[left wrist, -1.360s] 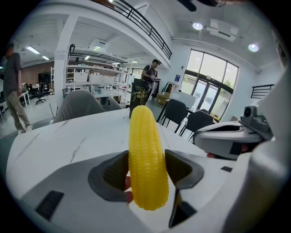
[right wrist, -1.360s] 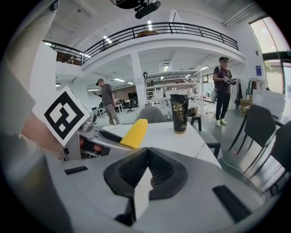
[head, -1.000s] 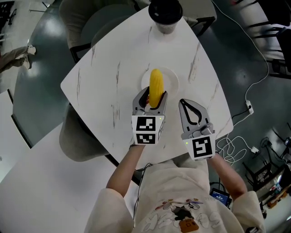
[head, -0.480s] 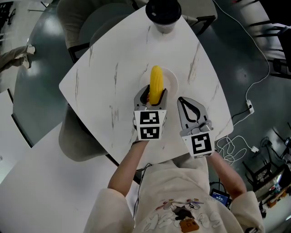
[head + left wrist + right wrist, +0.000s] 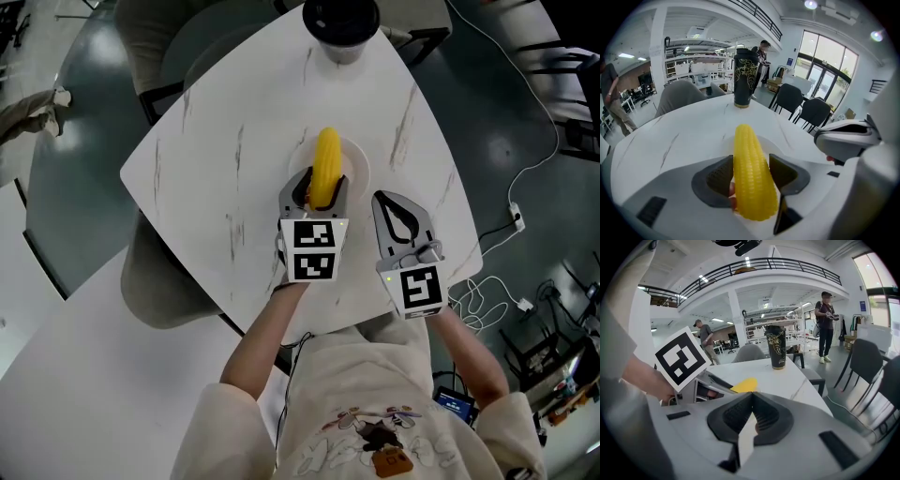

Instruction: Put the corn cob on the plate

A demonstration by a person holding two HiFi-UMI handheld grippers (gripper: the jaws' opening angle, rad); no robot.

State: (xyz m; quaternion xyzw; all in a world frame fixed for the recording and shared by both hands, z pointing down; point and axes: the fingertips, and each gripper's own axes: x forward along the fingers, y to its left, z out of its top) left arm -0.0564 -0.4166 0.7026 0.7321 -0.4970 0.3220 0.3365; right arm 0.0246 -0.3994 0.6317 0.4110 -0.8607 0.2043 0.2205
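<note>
The head view alone showed the layout from above: a white marbled table (image 5: 216,141), a pale plate (image 5: 356,157) near its middle, and a dark tumbler (image 5: 341,21) at the far edge. Only there could the corn cob (image 5: 327,165) be seen lying over the plate, its far tip toward the tumbler. Whether it rested on the plate or hung just above it I could not tell. A white cable (image 5: 521,178) trailed over the grey floor to the right.

The left gripper view gave the close look the head view lacked. The corn cob (image 5: 751,178) was bright yellow with even rows of kernels, tapering toward a rounded far tip, and it pointed away toward the tumbler (image 5: 744,77).

The left hand-held gripper (image 5: 319,189) had its jaws partly spread and pinching the cob's thick near end, one dark ribbed pad pressed to each side (image 5: 752,172).

The right hand-held gripper (image 5: 388,201) hovered just beside the left one, off the plate. In its own view its jaws (image 5: 752,399) were pressed together with nothing between them. That view also caught the left gripper's marker cube (image 5: 682,358), a yellow sliver of cob (image 5: 744,385), and a person standing (image 5: 826,324) beyond the table.
</note>
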